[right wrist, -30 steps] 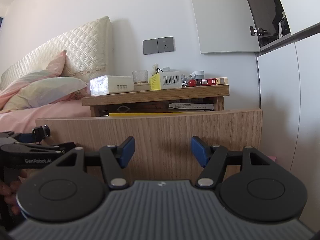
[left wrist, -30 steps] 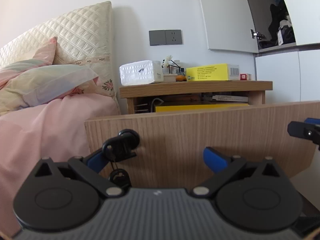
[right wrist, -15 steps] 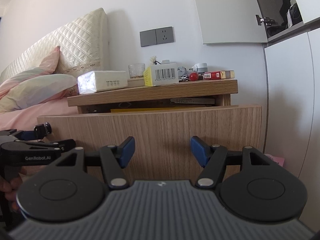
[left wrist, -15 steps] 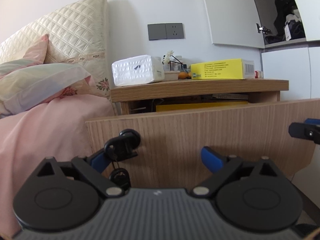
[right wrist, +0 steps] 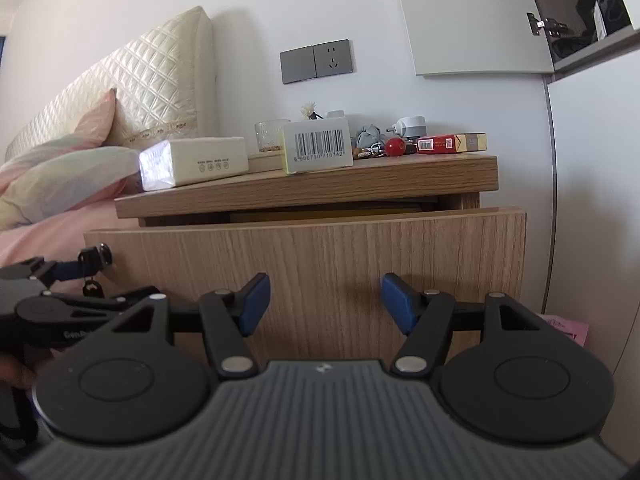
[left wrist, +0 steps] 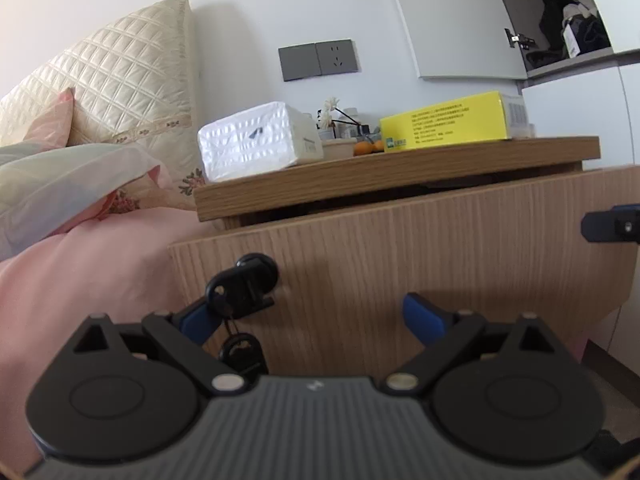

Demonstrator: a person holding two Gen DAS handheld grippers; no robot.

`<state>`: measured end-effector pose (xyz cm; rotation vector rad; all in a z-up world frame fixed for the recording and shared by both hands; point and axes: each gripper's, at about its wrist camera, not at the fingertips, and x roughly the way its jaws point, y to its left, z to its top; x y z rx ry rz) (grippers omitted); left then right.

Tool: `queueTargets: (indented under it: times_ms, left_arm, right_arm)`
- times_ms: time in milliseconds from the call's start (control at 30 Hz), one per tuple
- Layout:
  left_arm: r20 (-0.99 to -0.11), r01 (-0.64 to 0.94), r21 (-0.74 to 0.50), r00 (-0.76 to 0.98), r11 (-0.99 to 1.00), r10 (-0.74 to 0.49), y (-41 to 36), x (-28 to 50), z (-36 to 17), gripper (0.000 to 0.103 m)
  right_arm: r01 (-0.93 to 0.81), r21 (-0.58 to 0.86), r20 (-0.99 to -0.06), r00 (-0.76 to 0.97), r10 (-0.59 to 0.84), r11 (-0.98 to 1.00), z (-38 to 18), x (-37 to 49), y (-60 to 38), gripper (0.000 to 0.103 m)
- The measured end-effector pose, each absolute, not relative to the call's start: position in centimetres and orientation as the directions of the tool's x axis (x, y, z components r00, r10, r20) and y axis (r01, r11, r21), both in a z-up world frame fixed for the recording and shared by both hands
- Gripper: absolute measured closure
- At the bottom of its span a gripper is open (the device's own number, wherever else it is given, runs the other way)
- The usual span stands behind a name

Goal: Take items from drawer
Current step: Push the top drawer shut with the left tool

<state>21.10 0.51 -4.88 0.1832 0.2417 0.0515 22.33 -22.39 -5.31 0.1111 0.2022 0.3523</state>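
Fingers of the left gripper (left wrist: 312,316) stand spread, one beside the key (left wrist: 240,288) in the drawer (left wrist: 440,248) front; the right gripper (right wrist: 324,304) is likewise spread, holding nothing. Drawer sits ajar under the nightstand (right wrist: 320,184), contents barely visible. Judgement: whichever way it travels, keep force square to the front.

Both wrist views sit low and close, facing the drawer front (left wrist: 440,248) and nightstand (right wrist: 308,188) they share.
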Motion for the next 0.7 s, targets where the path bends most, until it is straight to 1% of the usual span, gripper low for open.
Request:
queueTargets:
  times_ms: [100, 367, 500, 700]
  left_arm:
    - [-0.234, -0.024, 0.185, 0.970, 0.983, 0.067, 0.6, 21.9, -4.9, 0.006]
    - [-0.251, -0.011, 0.171, 0.967, 0.985, 0.055, 1.1, 24.2, -4.5, 0.006]
    - [-0.255, -0.008, 0.179, 0.965, 0.984, 0.054, 1.1, 25.3, -4.5, 0.008]
    - [-0.268, -0.002, 0.180, 0.962, 0.984, 0.051, 1.2, 26.4, -4.3, 0.008]
  right_arm:
    - [-0.328, 0.133, -0.177, 0.920, 0.348, 0.935, -5.4, 23.1, -22.2, 0.037]
    - [-0.318, 0.166, -0.188, 0.919, 0.347, 0.933, -5.5, 25.5, -22.6, 0.037]
    - [-0.297, 0.191, -0.197, 0.922, 0.333, 0.936, -5.6, 26.7, -22.9, 0.037]
    - [-0.280, 0.192, -0.199, 0.927, 0.317, 0.941, -5.9, 27.7, -23.1, 0.037]
